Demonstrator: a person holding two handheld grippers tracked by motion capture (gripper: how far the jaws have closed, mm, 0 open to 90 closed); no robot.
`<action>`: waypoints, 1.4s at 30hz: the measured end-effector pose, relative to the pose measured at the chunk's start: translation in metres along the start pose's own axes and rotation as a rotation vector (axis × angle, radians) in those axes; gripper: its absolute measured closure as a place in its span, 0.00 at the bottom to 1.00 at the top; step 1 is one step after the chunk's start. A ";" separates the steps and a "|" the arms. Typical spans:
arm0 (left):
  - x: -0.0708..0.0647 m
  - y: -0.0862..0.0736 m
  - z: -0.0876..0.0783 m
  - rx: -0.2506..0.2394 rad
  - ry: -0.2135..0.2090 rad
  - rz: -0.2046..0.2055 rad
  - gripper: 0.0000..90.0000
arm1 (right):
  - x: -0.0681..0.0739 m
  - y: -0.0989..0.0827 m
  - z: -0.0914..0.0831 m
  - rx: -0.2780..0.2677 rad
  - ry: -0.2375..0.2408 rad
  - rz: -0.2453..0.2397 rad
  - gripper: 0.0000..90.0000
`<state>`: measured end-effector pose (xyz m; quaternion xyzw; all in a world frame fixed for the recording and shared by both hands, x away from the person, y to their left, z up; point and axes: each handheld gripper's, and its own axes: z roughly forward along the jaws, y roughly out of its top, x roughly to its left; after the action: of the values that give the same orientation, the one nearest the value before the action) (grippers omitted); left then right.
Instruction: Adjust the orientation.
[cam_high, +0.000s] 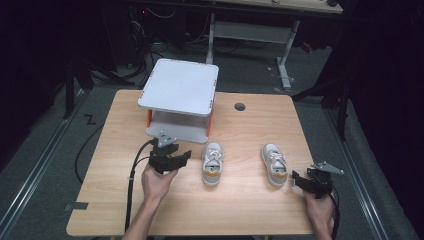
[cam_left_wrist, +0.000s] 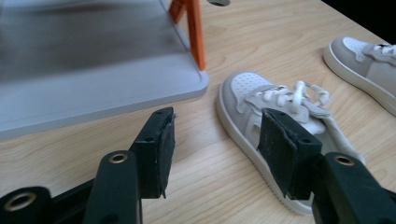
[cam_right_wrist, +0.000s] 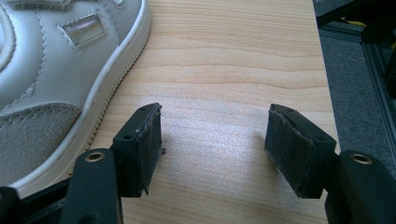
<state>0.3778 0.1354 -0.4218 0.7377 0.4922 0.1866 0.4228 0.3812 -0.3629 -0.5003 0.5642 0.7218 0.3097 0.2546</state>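
Two small grey and white sneakers lie on the wooden table, toes pointing away from me. The left shoe (cam_high: 212, 163) (cam_left_wrist: 275, 126) sits just right of my left gripper (cam_high: 186, 156) (cam_left_wrist: 217, 151), which is open and empty, its right jaw in front of the shoe's side. The right shoe (cam_high: 274, 163) (cam_right_wrist: 56, 79) lies just left of my right gripper (cam_high: 295, 178) (cam_right_wrist: 215, 147), also open over bare wood, with nothing between its jaws.
A white two-level stand (cam_high: 180, 100) (cam_left_wrist: 93, 74) with orange posts sits at the table's back, just beyond my left gripper. A round cable hole (cam_high: 240, 106) lies right of it. The table's right edge (cam_right_wrist: 327, 93) is close to my right gripper.
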 end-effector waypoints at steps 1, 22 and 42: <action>0.005 -0.002 -0.004 -0.008 0.009 -0.012 0.50 | 0.000 0.000 0.000 0.000 0.000 0.000 0.40; 0.044 -0.037 -0.021 -0.011 0.084 -0.102 0.48 | 0.000 0.000 0.000 0.001 0.000 0.003 0.41; 0.068 -0.078 -0.001 0.066 0.186 -0.151 0.48 | 0.000 0.007 -0.018 -0.018 0.072 0.031 0.54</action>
<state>0.3633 0.2081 -0.4938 0.6916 0.5891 0.2055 0.3639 0.3725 -0.3646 -0.4831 0.5616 0.7186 0.3404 0.2288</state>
